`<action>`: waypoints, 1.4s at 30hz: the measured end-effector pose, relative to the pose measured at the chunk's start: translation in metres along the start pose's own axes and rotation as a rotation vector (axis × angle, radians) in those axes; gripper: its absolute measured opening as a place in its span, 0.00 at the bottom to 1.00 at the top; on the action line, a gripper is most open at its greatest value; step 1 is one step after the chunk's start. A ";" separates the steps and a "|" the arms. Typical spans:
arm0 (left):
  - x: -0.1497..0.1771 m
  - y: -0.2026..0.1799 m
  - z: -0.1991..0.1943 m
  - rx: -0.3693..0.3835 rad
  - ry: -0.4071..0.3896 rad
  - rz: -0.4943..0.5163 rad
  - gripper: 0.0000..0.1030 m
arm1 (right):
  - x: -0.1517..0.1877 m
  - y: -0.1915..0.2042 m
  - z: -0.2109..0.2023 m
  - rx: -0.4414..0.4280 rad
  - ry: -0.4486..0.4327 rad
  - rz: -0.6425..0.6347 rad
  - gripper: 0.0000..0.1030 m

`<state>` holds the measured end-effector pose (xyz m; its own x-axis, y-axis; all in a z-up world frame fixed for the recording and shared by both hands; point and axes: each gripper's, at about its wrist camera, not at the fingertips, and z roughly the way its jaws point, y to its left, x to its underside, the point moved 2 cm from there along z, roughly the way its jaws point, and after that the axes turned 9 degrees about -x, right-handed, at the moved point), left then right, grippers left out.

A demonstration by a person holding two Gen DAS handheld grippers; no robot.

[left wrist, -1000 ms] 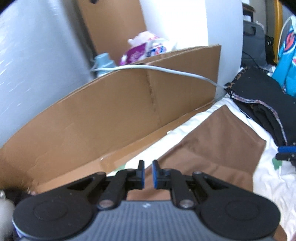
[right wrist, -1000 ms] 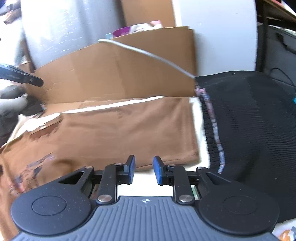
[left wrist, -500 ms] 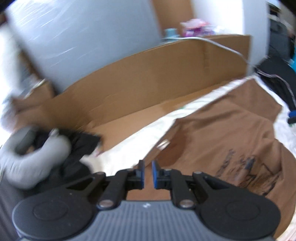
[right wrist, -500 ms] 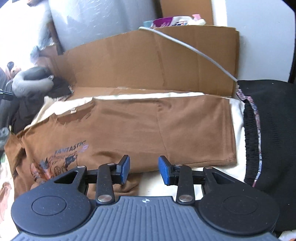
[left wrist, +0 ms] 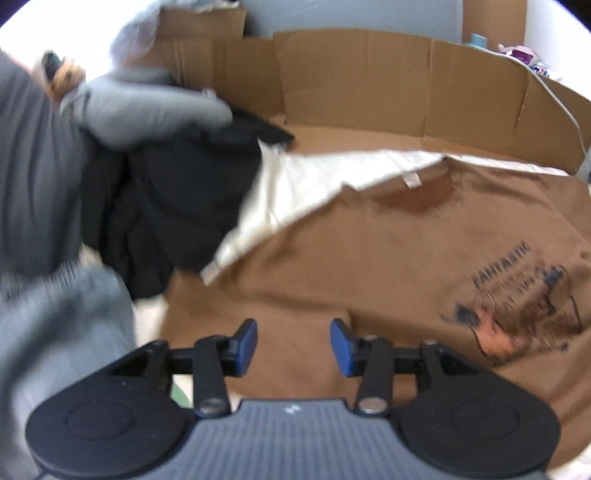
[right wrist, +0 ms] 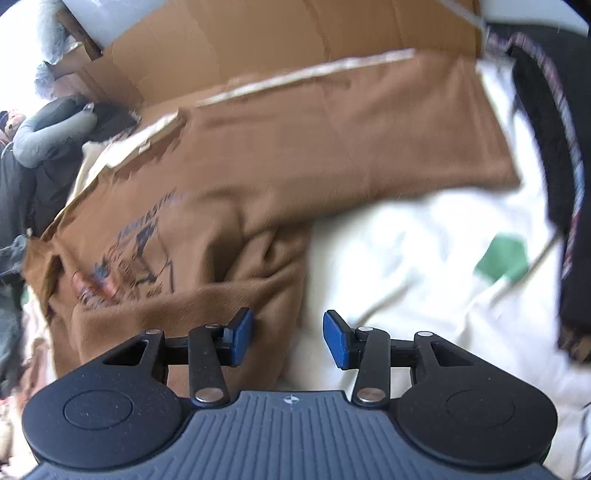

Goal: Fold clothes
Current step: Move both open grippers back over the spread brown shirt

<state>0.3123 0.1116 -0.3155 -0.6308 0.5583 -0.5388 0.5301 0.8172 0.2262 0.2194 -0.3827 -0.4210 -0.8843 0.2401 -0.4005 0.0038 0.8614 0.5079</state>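
- A flattened brown cardboard sheet [left wrist: 388, 85] is standing along the back, lining a pale grey wall [left wrist: 351, 14].
- Bright daylight is washing out the upper left corner.
- A white bedsheet [right wrist: 424, 258] is covering the surface.

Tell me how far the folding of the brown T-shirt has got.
Done: the brown T-shirt lies spread on the white sheet, one long side apparently folded to a straight edge. In hand: nothing; the left tongs and right tongs are open and empty, each over a shirt edge. Left: the bunched fabric by the print and the remaining folds.
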 end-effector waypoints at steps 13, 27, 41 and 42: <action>0.089 -0.032 0.000 0.222 0.147 -0.296 0.53 | 0.014 0.002 0.010 -0.011 0.090 0.076 0.49; 0.127 -0.069 -0.001 0.460 0.231 -0.512 0.48 | 0.011 0.015 -0.018 -0.104 0.064 0.156 0.14; 0.116 -0.044 -0.036 0.548 0.135 -0.559 0.03 | -0.024 0.081 -0.053 -0.054 0.322 -0.020 0.13; 0.112 -0.038 -0.040 0.547 0.120 -0.555 0.03 | -0.024 0.087 -0.052 -0.036 0.333 -0.012 0.13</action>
<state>0.1987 0.1488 -0.3517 -0.9252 0.1269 -0.3576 0.3041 0.8117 -0.4986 0.2171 -0.3371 -0.3276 -0.9883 0.0648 -0.1384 -0.0192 0.8456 0.5335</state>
